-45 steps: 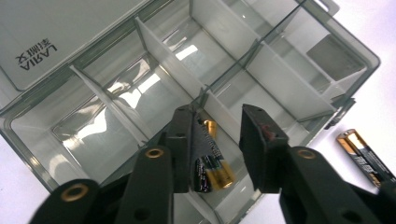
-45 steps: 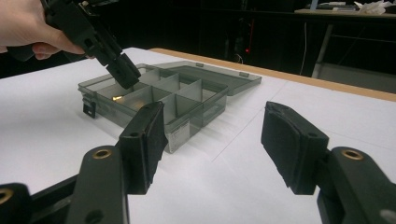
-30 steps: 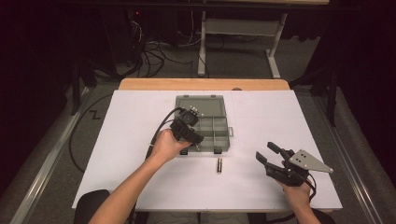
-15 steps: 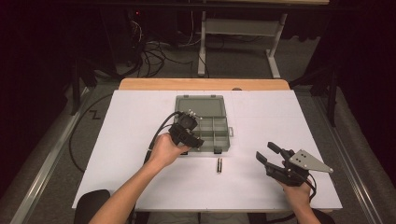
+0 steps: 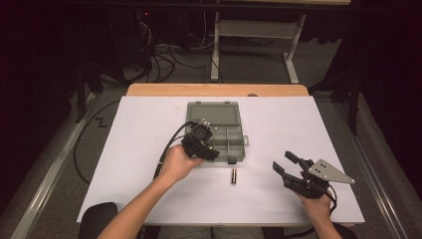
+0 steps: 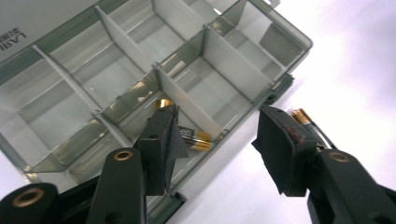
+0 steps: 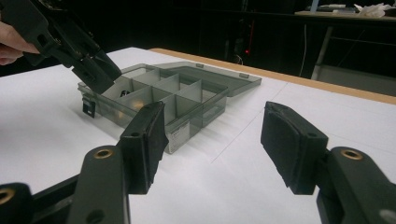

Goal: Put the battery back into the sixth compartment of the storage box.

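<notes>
Left gripper [image 5: 203, 144] hangs over the near-left part of the open compartment box [image 5: 230, 137], mid desk toward the far edge; jaws apart, nothing between them. One battery [image 6: 196, 139] lies in a near-row compartment just below the jaws. A second battery [image 5: 233, 176] lies on the white desk [image 5: 139, 129] just in front of the box's near edge. Right gripper [image 5: 287, 168] rests near the desk's near-right corner, jaws wide open and empty, pointing at the box.
</notes>
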The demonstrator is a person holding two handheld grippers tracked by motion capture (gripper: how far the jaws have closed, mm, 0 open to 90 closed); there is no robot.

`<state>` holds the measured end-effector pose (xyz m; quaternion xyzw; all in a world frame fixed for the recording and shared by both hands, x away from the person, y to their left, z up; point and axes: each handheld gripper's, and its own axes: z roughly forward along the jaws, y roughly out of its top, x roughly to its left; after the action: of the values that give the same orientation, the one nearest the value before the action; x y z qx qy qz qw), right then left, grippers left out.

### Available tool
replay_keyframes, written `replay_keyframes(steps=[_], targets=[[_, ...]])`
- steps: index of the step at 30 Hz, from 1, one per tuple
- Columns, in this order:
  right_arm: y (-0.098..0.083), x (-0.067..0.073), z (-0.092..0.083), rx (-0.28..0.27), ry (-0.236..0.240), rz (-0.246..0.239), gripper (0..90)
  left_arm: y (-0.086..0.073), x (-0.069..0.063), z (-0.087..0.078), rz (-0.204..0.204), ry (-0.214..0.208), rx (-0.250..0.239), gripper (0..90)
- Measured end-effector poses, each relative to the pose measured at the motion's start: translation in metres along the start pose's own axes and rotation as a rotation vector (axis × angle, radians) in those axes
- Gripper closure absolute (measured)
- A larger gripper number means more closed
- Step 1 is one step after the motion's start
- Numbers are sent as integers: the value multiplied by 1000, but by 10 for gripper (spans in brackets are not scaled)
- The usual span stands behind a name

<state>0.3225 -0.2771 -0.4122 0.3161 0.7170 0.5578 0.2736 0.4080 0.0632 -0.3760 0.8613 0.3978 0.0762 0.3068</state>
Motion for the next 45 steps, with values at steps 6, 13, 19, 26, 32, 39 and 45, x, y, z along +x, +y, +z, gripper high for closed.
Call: replay_keyframes(steps=[6, 13, 19, 26, 32, 39, 45], targets=[[0, 0, -2, -7, -2, 4, 421, -1, -11, 1, 26, -15, 3, 482], [0, 0, -1, 0, 1, -2, 421, -2, -24, 6, 57, -43, 19, 481], [0, -1, -1, 4, 0, 3, 420, -2, -27, 12, 49, -42, 37, 482], [0, 1, -1, 0, 2, -4, 421, -2, -35, 16, 68, -57, 49, 481], [0, 0, 0, 4, 1, 4, 421, -2, -39, 23, 63, -65, 74, 503], [0, 0, -1, 4, 0, -3, 422, 0, -46, 28, 76, -74, 86, 509], [0, 0, 0, 8, 0, -4, 422, 2, -52, 34, 88, -79, 95, 508]])
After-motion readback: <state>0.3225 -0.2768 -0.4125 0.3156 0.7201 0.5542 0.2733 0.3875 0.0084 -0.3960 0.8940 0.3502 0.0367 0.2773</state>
